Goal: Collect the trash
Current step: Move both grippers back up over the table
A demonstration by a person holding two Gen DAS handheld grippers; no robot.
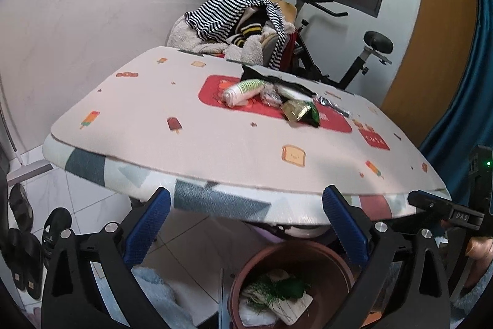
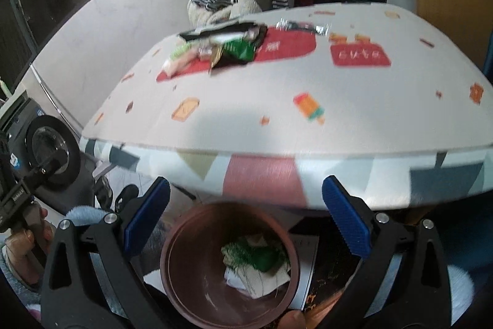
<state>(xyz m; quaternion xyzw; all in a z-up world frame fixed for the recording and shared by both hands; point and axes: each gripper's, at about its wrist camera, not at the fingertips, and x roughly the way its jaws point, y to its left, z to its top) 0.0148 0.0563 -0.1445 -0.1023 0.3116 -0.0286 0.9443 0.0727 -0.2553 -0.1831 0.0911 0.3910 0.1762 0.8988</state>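
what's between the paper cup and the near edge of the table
Bare tablecloth only, in the left wrist view: nothing lies between the paper cup and the near edge.

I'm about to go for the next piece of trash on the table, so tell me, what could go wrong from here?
1. The trash pile lies in a tight overlapping heap near the table's far side; grabbing one wrapper could drag others off the edge.
2. The bin sits on the floor partly under the table edge, so a drop released early may miss.
3. Both hand-held grippers, left and right, hang open just below the tabletop; lifting straight could clip its edge.
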